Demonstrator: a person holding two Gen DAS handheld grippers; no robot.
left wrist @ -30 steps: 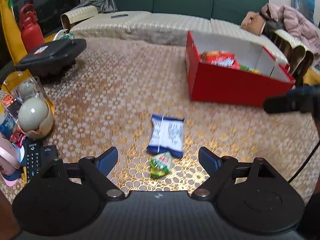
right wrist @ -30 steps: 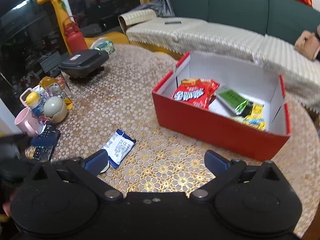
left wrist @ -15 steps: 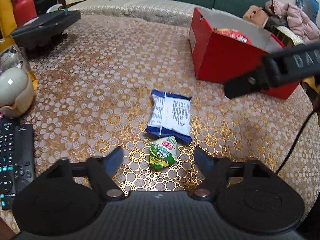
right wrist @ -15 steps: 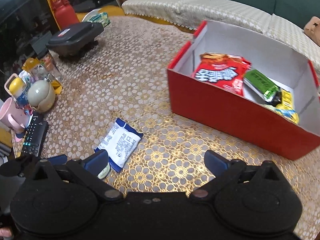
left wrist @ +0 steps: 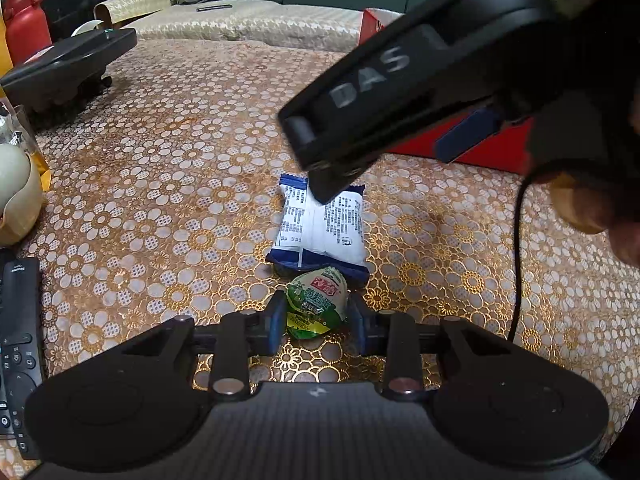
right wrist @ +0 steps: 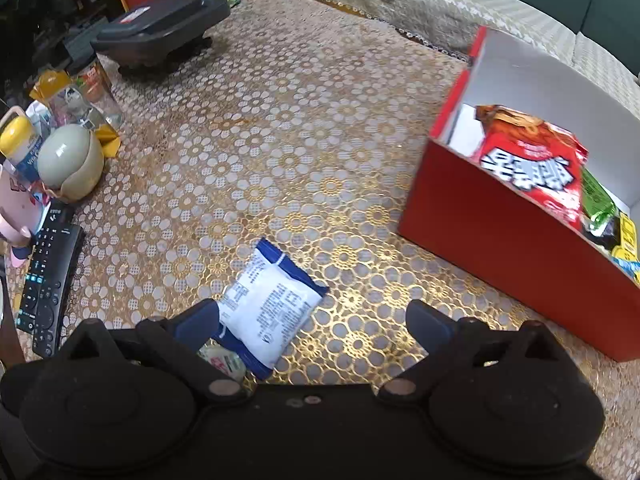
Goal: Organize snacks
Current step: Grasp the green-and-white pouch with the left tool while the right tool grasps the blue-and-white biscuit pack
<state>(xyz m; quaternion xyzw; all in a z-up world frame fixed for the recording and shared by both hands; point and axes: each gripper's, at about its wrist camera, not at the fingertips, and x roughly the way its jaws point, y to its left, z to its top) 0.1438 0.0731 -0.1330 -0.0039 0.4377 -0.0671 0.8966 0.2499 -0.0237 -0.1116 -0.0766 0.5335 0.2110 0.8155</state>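
A small green snack packet [left wrist: 316,304] lies on the gold floral tablecloth, touching the near end of a blue-and-white packet [left wrist: 324,224]. My left gripper [left wrist: 316,324] is closing on the green packet, its blue pads at both sides of it. My right gripper [right wrist: 312,316] hangs open just over the blue-and-white packet [right wrist: 268,312], nothing between its fingers. One of its fingers [left wrist: 360,92] crosses the left wrist view. The green packet [right wrist: 224,360] peeks out beside the right gripper's left finger. A red box [right wrist: 500,248] to the right holds a red packet [right wrist: 532,160] and other snacks.
Along the table's left edge sit a black remote [right wrist: 48,280], a round grey-green jar [right wrist: 68,160], a pink cup [right wrist: 16,208] and jars. A black appliance [right wrist: 160,28] stands at the back left. A cable [left wrist: 518,260] hangs at the right. A sofa runs behind.
My left gripper sank onto the green packet and its jaws narrowed around it. My right gripper swung left and down from the red box to over the blue-and-white packet.
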